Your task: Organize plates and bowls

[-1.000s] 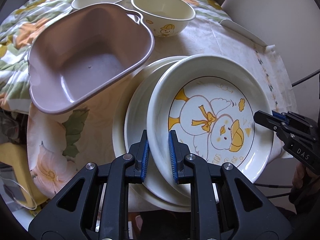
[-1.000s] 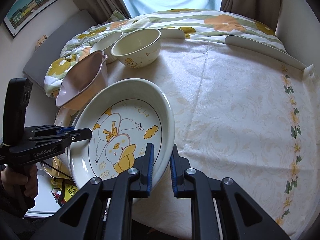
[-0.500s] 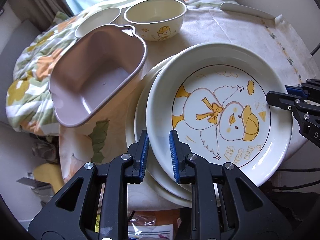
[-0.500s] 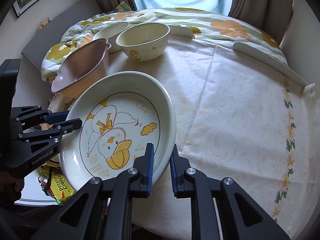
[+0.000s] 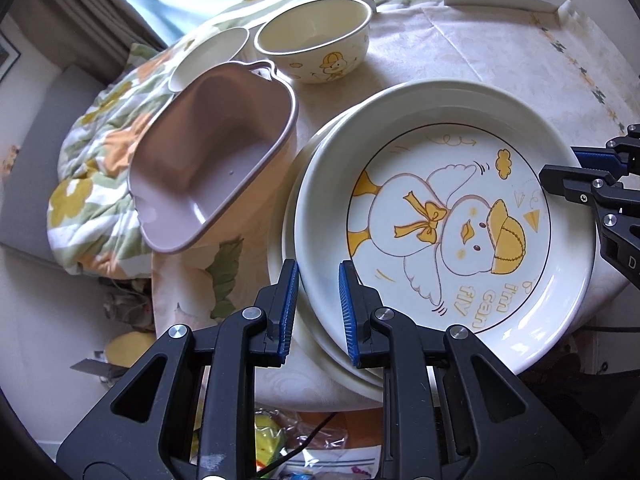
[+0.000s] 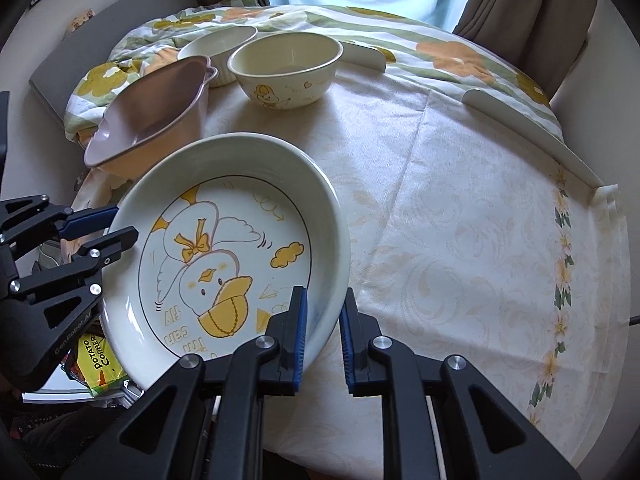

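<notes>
A white duck-print plate (image 5: 440, 216) (image 6: 224, 256) is held between both grippers, over a plain cream plate (image 5: 288, 224) lying at the table's front edge. My left gripper (image 5: 319, 308) is shut on the duck plate's rim on one side. My right gripper (image 6: 323, 336) is shut on the opposite rim and also shows in the left wrist view (image 5: 560, 172). The left gripper shows in the right wrist view (image 6: 120, 226). A pink handled bowl (image 5: 208, 164), a cream duck bowl (image 5: 316, 48) and a small white bowl (image 5: 208, 56) stand behind.
The round table (image 6: 460, 200) has a cream patterned cloth over a floral one. White edge guards (image 6: 528, 128) lie along its far right rim. Snack packets (image 6: 94, 356) lie below the front edge. Curtains and a window are behind.
The duck plate has tipped from steeply tilted to nearly level and come lower over the cream plate. Both grippers kept their hold and moved with it.
</notes>
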A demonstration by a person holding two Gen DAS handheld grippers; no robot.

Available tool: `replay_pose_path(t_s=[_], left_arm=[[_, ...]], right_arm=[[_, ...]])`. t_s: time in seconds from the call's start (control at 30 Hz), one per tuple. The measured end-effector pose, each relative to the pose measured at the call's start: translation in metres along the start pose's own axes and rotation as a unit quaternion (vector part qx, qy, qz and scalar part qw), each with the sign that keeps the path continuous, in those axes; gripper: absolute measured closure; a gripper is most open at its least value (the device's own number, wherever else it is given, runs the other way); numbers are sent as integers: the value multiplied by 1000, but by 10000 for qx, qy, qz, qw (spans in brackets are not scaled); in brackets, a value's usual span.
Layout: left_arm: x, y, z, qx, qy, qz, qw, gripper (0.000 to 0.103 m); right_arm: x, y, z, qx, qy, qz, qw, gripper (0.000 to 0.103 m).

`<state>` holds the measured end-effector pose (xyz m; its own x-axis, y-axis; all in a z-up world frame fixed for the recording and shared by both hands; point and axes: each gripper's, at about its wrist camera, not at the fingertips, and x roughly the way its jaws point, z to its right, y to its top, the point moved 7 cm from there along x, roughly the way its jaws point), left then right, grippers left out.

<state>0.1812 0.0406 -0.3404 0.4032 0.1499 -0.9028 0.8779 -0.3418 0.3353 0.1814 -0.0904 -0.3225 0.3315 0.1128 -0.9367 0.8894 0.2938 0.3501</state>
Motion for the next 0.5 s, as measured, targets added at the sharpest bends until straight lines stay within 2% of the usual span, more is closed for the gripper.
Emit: replay_pose_path(t_s=[0.17, 0.27, 0.5], left_arm=[[-1, -1, -3, -23, 118, -23, 9999, 86], [-1, -1, -4, -94, 60, -30, 9999, 86], [-2, -1, -5, -223, -29, -90, 9997, 86]], right_arm=[[0, 0, -2, -88, -128, -42, 9999, 89], [0, 0, -4, -154, -197, -33, 9997, 89], [0, 1, -2, -43, 2, -49, 10000, 89]])
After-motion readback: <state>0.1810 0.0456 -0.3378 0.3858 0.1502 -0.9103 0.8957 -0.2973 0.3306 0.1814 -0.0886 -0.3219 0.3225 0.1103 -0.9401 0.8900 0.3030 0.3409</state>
